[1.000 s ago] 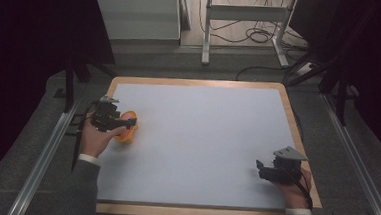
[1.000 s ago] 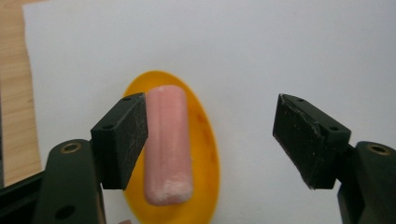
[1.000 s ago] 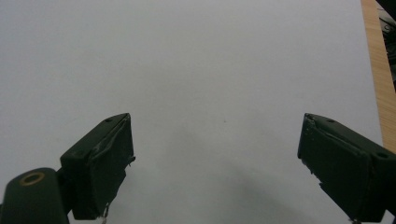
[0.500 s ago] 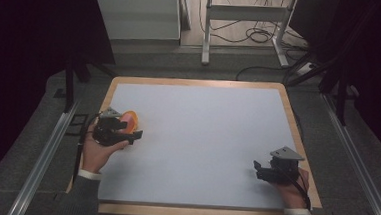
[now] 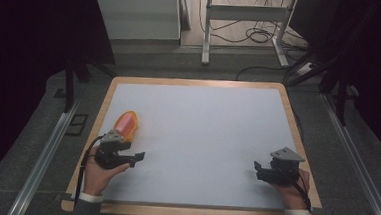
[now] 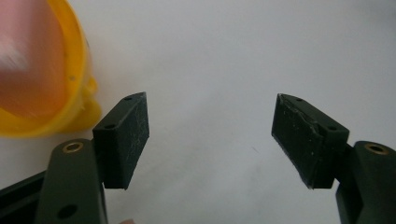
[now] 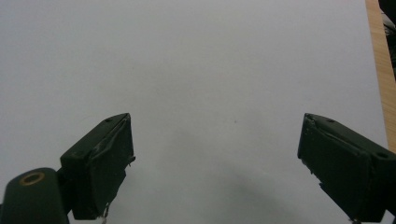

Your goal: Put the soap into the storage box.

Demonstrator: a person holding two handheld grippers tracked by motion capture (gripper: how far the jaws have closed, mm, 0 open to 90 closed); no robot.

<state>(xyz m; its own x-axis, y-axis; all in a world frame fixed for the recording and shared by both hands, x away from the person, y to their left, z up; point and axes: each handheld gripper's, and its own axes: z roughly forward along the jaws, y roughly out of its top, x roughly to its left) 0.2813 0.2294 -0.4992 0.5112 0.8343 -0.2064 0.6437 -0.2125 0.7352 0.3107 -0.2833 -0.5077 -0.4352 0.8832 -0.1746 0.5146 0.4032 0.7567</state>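
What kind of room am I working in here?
Likely a lab or recording workspace, not a home: a white table with a wooden rim, metal rails on the floor beside it, loose cables and a metal stand behind.

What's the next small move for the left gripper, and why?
Probably turn the left gripper back toward the orange-and-yellow object and line it up between the jaws. They stand open with nothing between them, aimed at bare white table, while the object lies just beyond and to their left in the left gripper view. The right gripper rests open near the table's right edge.
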